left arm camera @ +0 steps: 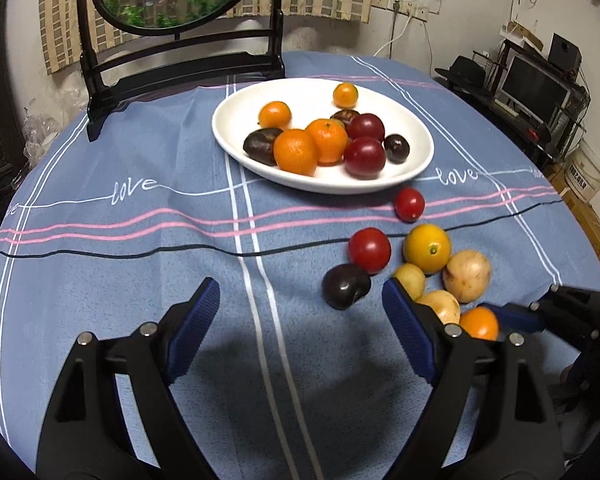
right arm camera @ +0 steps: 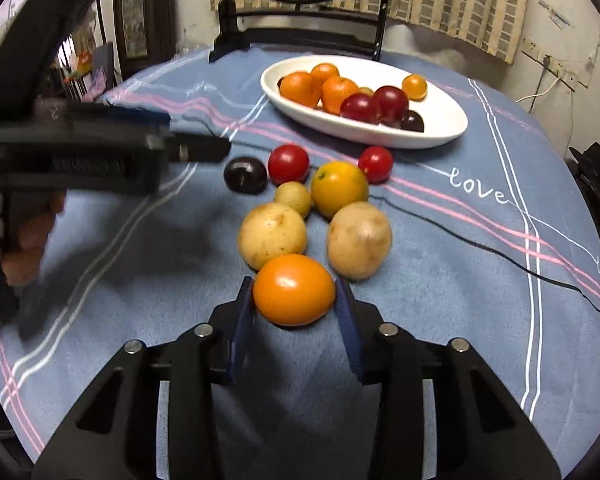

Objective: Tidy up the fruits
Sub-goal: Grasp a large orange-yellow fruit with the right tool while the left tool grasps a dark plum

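A white oval plate (left arm camera: 236, 140) at the back of the blue tablecloth holds several oranges, red plums and dark plums. In front of it lie loose fruits: a dark plum (left arm camera: 346, 286), two red fruits (left arm camera: 369, 250), a yellow citrus (left arm camera: 427, 248) and several pale yellow fruits (right arm camera: 272, 236). My right gripper (right arm camera: 294, 280) has both blue pads against the sides of an orange fruit (right arm camera: 294, 294) that rests on the cloth nearest me. My left gripper (left arm camera: 300, 286) hangs wide open over bare cloth, with the dark plum just beyond its right fingertip.
A black stand with a round fish picture (left arm camera: 180, 68) rises behind the plate. A shelf with a monitor (left arm camera: 536, 84) is off the table to the right. A person's hand (right arm camera: 28, 240) holds the blurred left gripper (right arm camera: 140, 148) at the left of the right wrist view.
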Motion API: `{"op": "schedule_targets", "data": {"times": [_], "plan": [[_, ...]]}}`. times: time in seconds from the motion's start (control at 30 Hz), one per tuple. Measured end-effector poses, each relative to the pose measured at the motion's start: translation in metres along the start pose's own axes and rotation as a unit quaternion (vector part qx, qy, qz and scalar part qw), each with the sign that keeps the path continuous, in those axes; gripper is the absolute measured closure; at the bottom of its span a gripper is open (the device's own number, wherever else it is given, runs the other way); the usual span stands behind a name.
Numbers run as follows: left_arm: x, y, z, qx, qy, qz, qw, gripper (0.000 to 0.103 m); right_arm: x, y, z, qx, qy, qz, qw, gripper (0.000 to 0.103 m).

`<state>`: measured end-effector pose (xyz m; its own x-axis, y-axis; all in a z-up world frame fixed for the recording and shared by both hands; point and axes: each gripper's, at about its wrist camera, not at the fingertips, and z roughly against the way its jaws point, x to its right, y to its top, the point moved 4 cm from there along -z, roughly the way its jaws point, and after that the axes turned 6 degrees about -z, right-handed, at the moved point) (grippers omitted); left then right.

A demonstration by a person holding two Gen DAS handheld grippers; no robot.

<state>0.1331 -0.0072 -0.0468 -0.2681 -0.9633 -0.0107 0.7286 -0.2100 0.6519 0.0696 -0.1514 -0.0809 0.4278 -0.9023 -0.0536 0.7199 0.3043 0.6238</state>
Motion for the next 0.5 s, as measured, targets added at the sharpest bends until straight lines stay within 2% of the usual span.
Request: {"op": "schedule_targets", "data": {"times": [0.2,0.3,0.37,0.4,0.5], "plan": [[0.01,-0.005,-0.024,-0.027,0.001,-0.026,0.9993,0.02,0.021,-0.004,0.014,0.024,0.012,-0.037,0.999,0.062],[0.014,-0.006,-0.037,-0.044,-0.003,-0.034,0.9985,0.037,0.029,-0.003,0.015,0.026,0.011,-0.051,0.998,0.062],[0.017,-0.005,-0.042,-0.046,0.0,-0.037,0.9982,0.041,0.03,-0.002,0.016,0.029,0.014,-0.052,0.998,0.062],[0.018,-0.004,-0.043,-0.043,0.003,-0.039,0.9983,0.045,0.029,-0.002,0.017,0.031,0.015,-0.05,0.998,0.062],[0.022,0.001,-0.037,-0.025,-0.006,-0.05,0.9984,0.074,0.028,0.0,0.024,0.042,0.014,-0.048,0.998,0.062]]}}
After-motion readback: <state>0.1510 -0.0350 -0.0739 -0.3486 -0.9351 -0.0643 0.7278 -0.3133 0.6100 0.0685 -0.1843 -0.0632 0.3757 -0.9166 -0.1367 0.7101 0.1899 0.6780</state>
